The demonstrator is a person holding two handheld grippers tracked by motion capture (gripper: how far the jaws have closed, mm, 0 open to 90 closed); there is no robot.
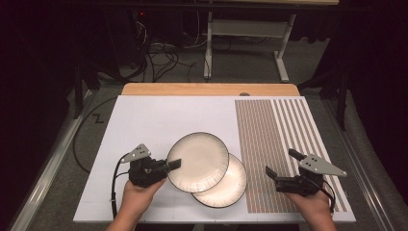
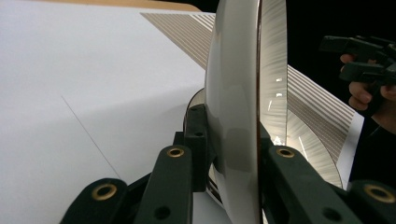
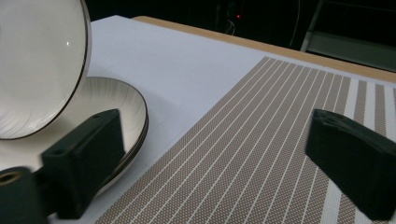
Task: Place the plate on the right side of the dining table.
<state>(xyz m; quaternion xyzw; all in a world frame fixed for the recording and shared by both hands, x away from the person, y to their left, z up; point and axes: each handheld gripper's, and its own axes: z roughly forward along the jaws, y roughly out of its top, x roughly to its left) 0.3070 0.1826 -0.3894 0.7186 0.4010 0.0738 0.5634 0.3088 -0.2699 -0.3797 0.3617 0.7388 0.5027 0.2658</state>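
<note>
Nearest to us in the high view are two hands, each with one gripper. Our left gripper [image 1: 174, 164] has its jaws pinched tight on the near-left rim of the upper plate [image 1: 198, 161], and our right gripper [image 1: 284, 163] stands with its jaws spread wide and nothing between them, just beside the right of the plates. We count two plates, both white with a thin dark rim: the upper plate is held up by its edge and overlaps the lower plate [image 1: 231, 188], which lies flat on the white table cover [image 1: 149, 120], near its front edge. To the right, under our right gripper, lies one striped mat [image 1: 269, 144], tan with white lines, its stripes broadening toward the far right. Beyond the cover we see one strip of bare wooden table edge [image 1: 207, 89], and beyond that the dark floor with cables [image 1: 159, 57] and the white legs of a stand [image 1: 240, 43]. The left gripper view gives us what the high view cannot: the upper plate [image 2: 233, 102] edge-on, its rim clamped between the two black jaws, with the lower plate's ribbed inner face [image 2: 299, 140] just behind, and our right hand [image 2: 369, 88] farther off. The right gripper view shows the gap between its own jaws open over the mat's weave [image 3: 243, 154], with both plates at its left, the upper one tilted above the lower.
</note>
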